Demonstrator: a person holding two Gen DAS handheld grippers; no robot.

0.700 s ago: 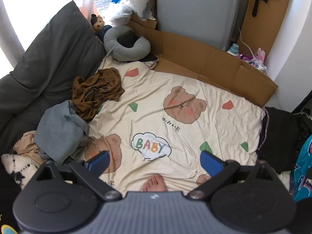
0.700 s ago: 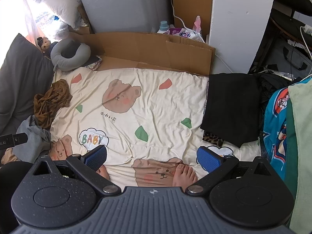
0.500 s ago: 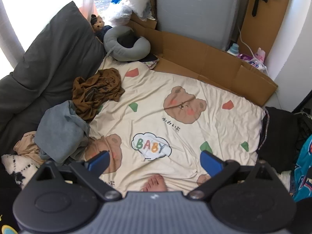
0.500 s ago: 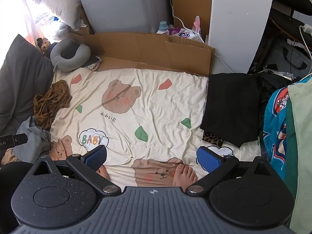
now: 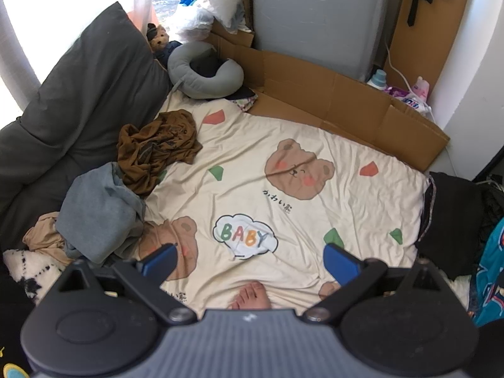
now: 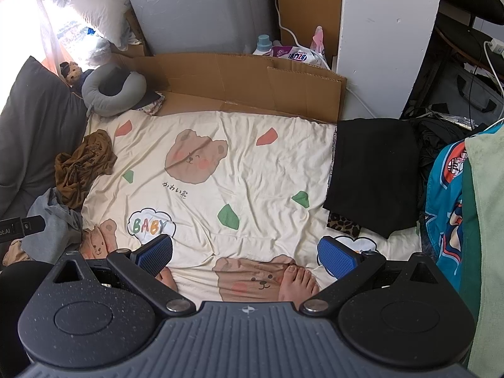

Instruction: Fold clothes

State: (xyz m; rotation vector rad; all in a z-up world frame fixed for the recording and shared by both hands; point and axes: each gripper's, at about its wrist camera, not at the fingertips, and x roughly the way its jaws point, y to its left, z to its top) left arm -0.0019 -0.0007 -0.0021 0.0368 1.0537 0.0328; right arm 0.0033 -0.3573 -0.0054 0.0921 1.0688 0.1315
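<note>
Both grippers hang released and empty above the sheet point(image 5: 283, 145): the left gripper point(image 5: 250, 260) and the right gripper point(image 6: 245, 252). The clothes lie well to their left: a brown garment point(image 5: 157, 145) beside a grey one point(image 5: 97, 211) at the sheet's edge. Black cloth point(image 6: 375, 170) lies right. Cardboard point(image 6: 252, 78) lines the far wall.

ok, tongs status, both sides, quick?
Left tongs: open, empty, above the bear sheet.
Right tongs: open, empty, nothing held.
</note>
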